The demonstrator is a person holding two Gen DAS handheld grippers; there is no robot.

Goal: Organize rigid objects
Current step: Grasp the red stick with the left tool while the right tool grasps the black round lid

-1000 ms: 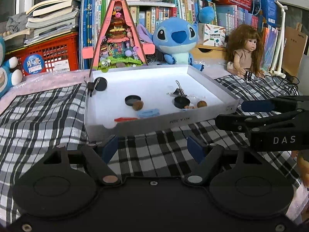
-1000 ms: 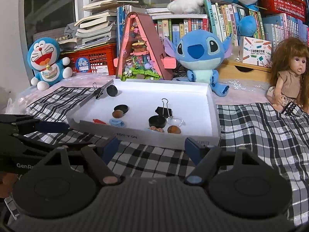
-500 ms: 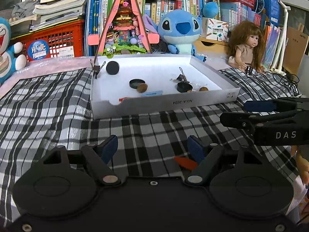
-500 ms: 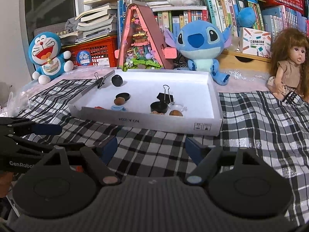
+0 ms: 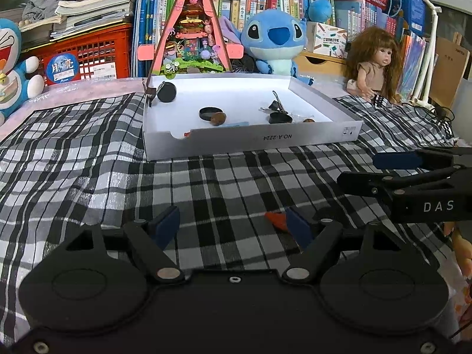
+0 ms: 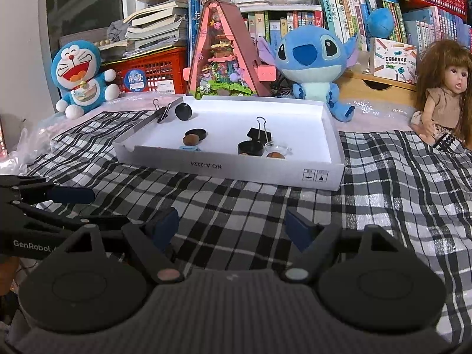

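A white box lid [image 5: 253, 141] [image 6: 253, 171] rests on the checked cloth and holds several small items: a black cap [image 5: 210, 113], a brown nut [image 5: 218, 118], a binder clip [image 6: 259, 132], a black disc [image 5: 166, 92]. A small red piece [image 5: 275, 219] lies on the cloth just inside the right fingertip of my left gripper [image 5: 233, 225], whose jaws stand open around nothing. My right gripper [image 6: 233, 225] is open too, above bare cloth. Each gripper shows at the edge of the other's view.
Behind the lid stand a pink triangular toy house [image 5: 191, 29], a blue plush [image 5: 274, 41], a doll [image 5: 374, 62], a red crate [image 5: 85, 56] and shelves of books. A blue-and-white plush [image 6: 79, 76] sits at far left. Checked cloth [image 5: 88, 177] covers the foreground.
Both grippers have drawn back from the box lid and sunk a little. The red piece on the cloth has come into the left wrist view.
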